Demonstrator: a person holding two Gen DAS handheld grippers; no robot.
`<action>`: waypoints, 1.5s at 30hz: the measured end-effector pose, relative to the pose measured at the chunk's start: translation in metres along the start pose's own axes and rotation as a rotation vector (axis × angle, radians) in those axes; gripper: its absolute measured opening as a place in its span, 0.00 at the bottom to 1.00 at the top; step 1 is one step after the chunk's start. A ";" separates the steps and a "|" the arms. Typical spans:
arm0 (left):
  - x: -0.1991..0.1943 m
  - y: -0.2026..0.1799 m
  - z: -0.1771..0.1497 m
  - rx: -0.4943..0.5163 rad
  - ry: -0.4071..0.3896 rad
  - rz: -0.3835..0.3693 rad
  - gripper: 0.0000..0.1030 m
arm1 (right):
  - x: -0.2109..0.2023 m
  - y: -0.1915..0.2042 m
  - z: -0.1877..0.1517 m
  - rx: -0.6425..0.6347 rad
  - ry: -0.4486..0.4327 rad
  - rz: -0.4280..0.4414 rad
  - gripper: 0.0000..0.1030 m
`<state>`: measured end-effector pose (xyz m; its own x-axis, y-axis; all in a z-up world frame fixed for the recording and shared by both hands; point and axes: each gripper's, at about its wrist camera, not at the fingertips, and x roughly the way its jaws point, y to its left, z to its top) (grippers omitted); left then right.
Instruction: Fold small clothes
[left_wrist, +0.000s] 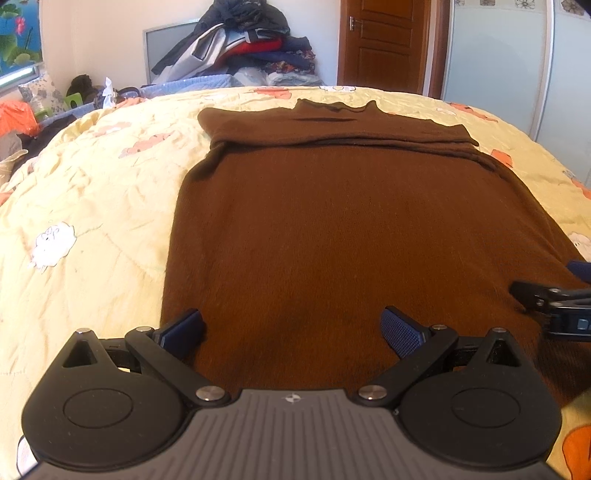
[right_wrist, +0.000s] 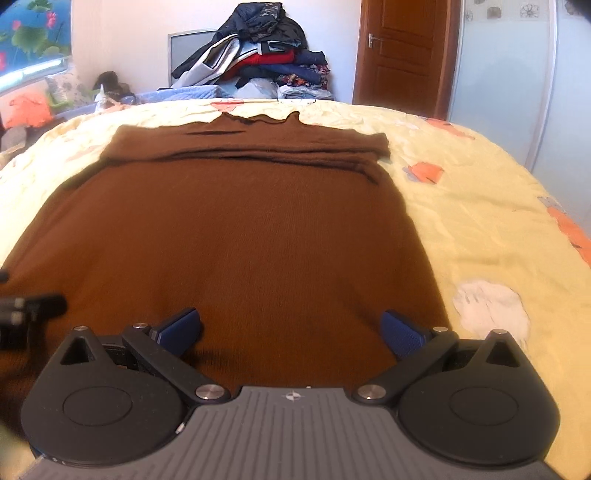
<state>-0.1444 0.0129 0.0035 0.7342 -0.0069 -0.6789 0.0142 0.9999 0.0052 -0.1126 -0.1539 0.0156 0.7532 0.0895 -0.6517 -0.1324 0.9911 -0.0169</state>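
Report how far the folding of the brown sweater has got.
Done: the brown sweater lies flat on the yellow quilt, and its sleeves look folded across the chest below the collar. In hand: nothing yet; the left gripper and right gripper are both open, poised over the near hem. Left: probably grip the hem and fold the body up toward the collar.

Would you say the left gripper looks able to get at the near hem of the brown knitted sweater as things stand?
Probably yes. The left gripper is open just above the brown knitted sweater, which lies flat on the yellow patterned quilt. Nothing lies between them, and the right gripper is off to the side.
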 end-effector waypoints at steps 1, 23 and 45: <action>-0.002 0.001 -0.002 0.001 0.002 -0.002 1.00 | -0.005 -0.003 -0.004 0.017 -0.004 0.006 1.00; -0.025 0.120 -0.015 -0.474 0.223 -0.550 1.00 | -0.054 -0.157 0.001 0.423 0.185 0.231 0.99; 0.000 0.121 0.010 -0.494 0.344 -0.614 0.29 | -0.014 -0.170 -0.011 0.634 0.453 0.587 0.22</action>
<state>-0.1355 0.1342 0.0115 0.4450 -0.6242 -0.6421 -0.0139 0.7121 -0.7019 -0.1077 -0.3248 0.0190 0.3416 0.6709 -0.6581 0.0639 0.6821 0.7285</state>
